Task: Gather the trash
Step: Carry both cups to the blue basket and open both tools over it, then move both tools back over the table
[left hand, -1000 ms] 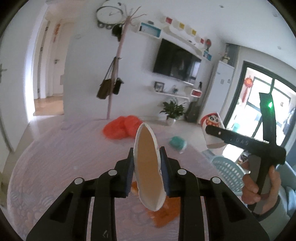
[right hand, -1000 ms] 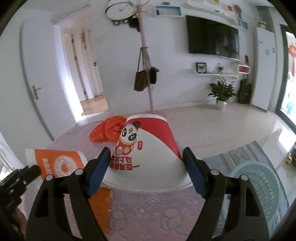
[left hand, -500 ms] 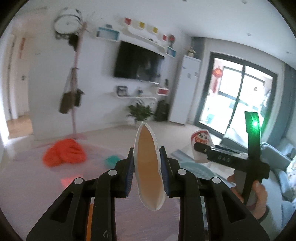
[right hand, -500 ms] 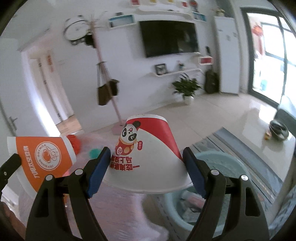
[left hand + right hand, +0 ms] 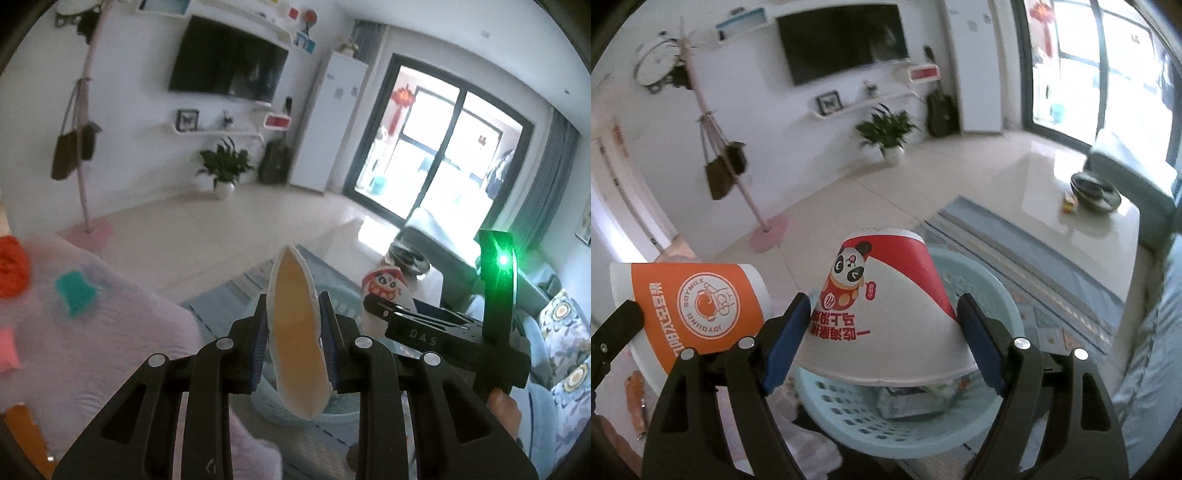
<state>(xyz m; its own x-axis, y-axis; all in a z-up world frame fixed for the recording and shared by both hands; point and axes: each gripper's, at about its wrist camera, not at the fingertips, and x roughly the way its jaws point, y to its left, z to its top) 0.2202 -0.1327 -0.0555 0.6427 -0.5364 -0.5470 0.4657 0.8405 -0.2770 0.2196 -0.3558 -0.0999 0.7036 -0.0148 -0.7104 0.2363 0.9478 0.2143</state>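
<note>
A pale blue basket (image 5: 967,424) fills the lower centre. Above it, the right gripper (image 5: 882,347), spread wide, clamps a panda cup (image 5: 886,314); the left gripper (image 5: 295,347), nearly closed, squeezes an orange cup (image 5: 295,339) flat.

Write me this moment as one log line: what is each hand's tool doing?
left gripper: shut on orange cup, squashed flat | right gripper: shut on panda cup | both above blue basket | release: not yet
</note>
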